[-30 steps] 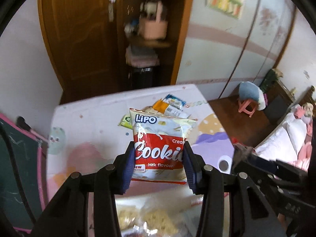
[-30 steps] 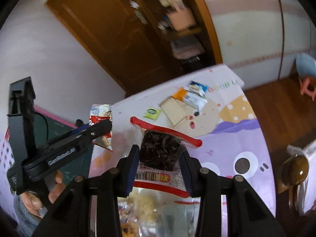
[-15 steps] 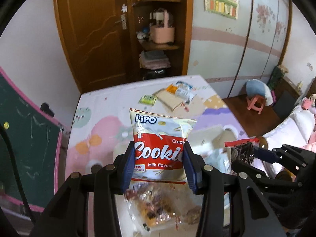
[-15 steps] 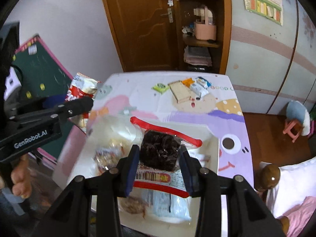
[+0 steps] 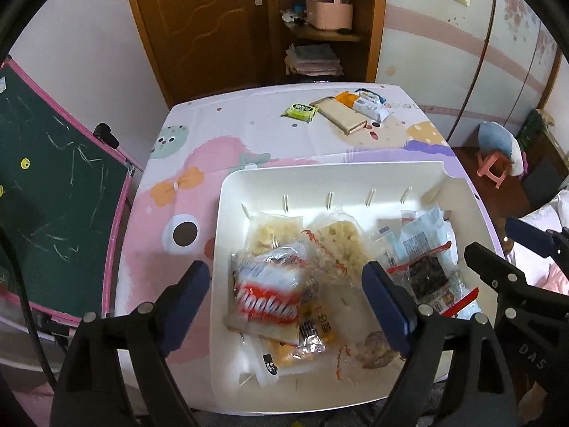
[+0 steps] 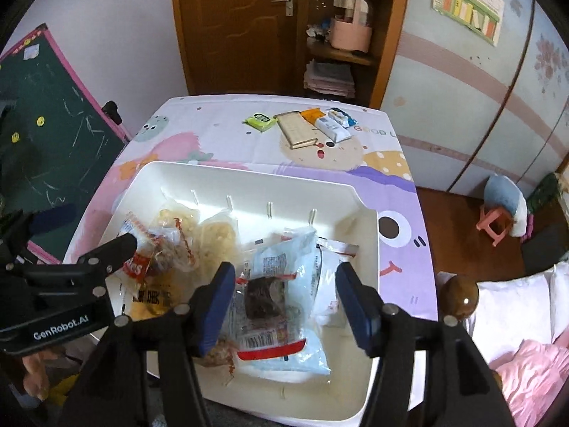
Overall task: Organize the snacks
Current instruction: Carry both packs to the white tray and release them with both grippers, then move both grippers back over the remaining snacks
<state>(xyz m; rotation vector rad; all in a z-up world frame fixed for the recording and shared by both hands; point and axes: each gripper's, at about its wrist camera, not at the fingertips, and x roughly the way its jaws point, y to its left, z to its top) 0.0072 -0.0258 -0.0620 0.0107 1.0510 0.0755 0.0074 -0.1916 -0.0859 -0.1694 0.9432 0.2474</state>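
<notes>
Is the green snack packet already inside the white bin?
No, the green snack packet lies on the table beyond the white bin, beside other loose packets.

One white bin (image 5: 355, 174) sits on one desk (image 5: 213, 135). Four snack packets (image 6: 298, 126) lie at the desk's far end. Two grippers (image 5: 284, 291) are in view.

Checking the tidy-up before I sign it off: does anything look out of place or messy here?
Yes. Four snacks, a green packet, a wafer pack and two more, lie at the table's far end, outside the white bin. In the bin, packets lie jumbled and overlapping; the cookie pack sits tilted on others.
</notes>
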